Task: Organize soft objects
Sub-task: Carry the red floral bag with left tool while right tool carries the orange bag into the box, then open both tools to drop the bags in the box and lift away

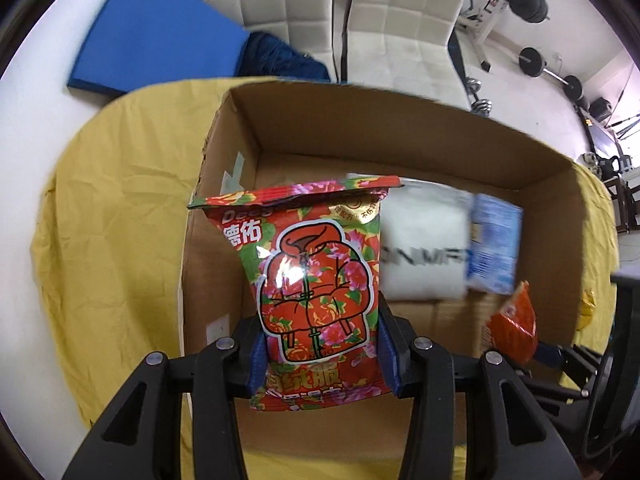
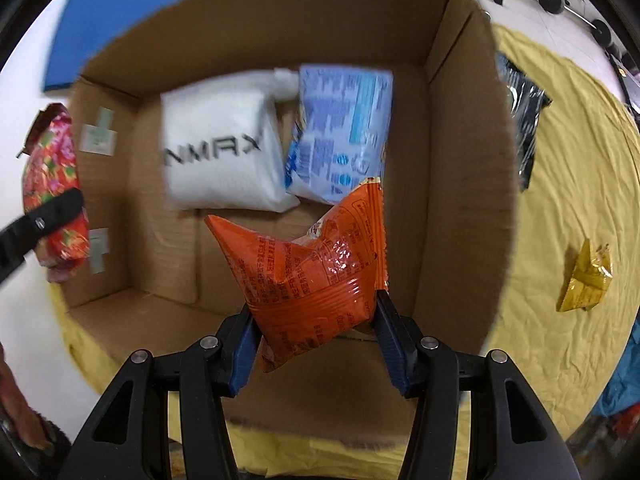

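Note:
My left gripper (image 1: 322,354) is shut on a red floral packet (image 1: 316,280) and holds it above the left wall of an open cardboard box (image 1: 400,128). My right gripper (image 2: 316,344) is shut on an orange snack bag (image 2: 308,276) and holds it over the box (image 2: 460,160) interior. Inside the box lie a white soft pack (image 2: 220,152) with black letters and a light blue pack (image 2: 344,132). The floral packet (image 2: 52,184) also shows at the left of the right wrist view, and the orange bag (image 1: 512,324) at the right of the left wrist view.
The box stands on a yellow cloth (image 2: 560,200). On the cloth right of the box lie a small yellow packet (image 2: 586,280) and a black shiny pack (image 2: 524,120). A blue pad (image 1: 156,32) and white chairs (image 1: 400,8) are behind the box.

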Tool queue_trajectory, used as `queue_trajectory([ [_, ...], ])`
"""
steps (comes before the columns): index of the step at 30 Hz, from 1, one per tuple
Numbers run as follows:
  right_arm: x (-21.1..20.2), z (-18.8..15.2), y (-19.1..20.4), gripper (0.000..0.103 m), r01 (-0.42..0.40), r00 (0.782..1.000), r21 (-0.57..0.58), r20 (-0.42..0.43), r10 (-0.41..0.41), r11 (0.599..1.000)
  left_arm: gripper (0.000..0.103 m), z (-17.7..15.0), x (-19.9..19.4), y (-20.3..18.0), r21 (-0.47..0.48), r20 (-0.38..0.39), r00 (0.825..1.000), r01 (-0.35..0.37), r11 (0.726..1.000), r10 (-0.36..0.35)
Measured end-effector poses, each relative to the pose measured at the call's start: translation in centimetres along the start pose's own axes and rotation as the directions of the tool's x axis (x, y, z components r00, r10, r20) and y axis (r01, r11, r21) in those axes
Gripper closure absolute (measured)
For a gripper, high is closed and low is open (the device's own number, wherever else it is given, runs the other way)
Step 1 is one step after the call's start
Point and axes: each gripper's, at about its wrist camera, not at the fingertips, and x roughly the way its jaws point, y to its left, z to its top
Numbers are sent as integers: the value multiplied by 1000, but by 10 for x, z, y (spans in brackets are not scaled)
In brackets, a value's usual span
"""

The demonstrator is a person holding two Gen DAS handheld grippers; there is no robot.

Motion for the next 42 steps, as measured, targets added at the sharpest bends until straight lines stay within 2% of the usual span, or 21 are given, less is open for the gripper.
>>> queue_trajectory([
  [7,40,12,4,47,64,997,18,-55,-63,998,61,31,54,3,22,-87,996,30,999,-28],
  [15,66,24,6,45,93,991,39,-101,-89,995,61,51,88,-8,58,-142,989,45,997,-37],
  [21,69,29,0,43,95,991,65,-100,-88,993,60,54,92,-9,65,-150,988,36,997,-26],
  [25,79,29,8,39,105,989,56,-109,-99,993,55,54,92,-11,63,-172,985,19,998,-8],
  [33,72,27,21,20,65,992,42,-109,-60,997,49,53,77,-12,57,-164,986,20,998,-11],
  [38,65,25,26,17,54,994,44,-96,-49,998,47,45,54,-18,55,-146,989,25,998,-16],
  [42,53,18,29,9,40,996,45,-83,-36,998,42,29,38,-18,48,-118,993,31,998,-25],
])
